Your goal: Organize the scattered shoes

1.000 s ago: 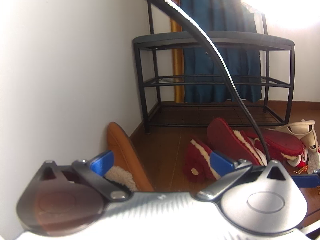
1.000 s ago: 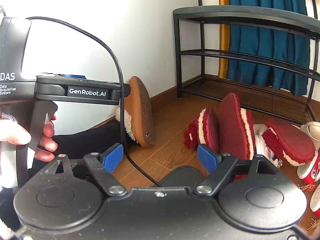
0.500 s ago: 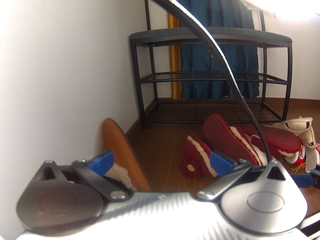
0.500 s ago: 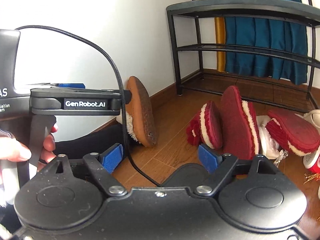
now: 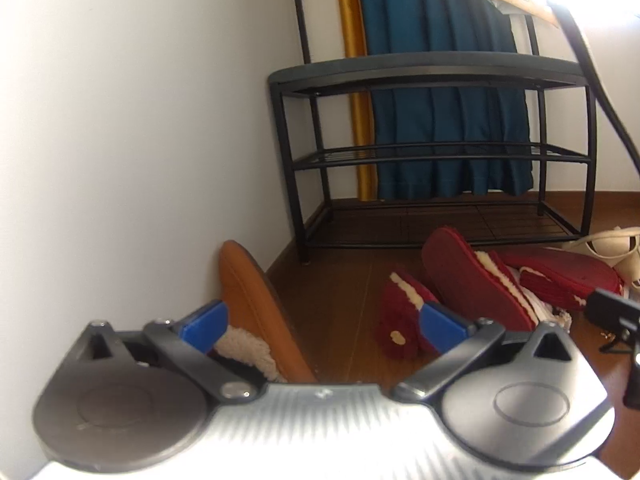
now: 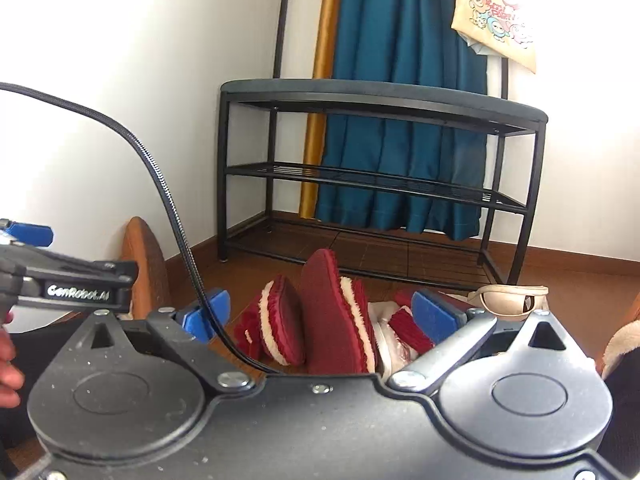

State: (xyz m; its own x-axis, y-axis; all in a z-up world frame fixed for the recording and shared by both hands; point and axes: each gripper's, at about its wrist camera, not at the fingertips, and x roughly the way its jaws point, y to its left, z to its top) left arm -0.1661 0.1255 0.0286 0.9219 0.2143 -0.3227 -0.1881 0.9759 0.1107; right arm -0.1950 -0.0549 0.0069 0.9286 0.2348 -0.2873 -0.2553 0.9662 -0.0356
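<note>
White "GenRobot.AI" lettering on the left gripper; both grippers' jaws spread, empty.

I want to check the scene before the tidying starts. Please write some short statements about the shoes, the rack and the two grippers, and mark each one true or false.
1. The black shoe rack has shoes on its middle shelf. False: every shelf in view is bare.
2. The brown slipper stands on edge against the white wall. True.
3. The right gripper is shut on a red slipper. False: its jaws are open and hold nothing.
4. The red slippers lie in a heap on the floor in front of the rack. True.
5. The left gripper is open. True.
</note>
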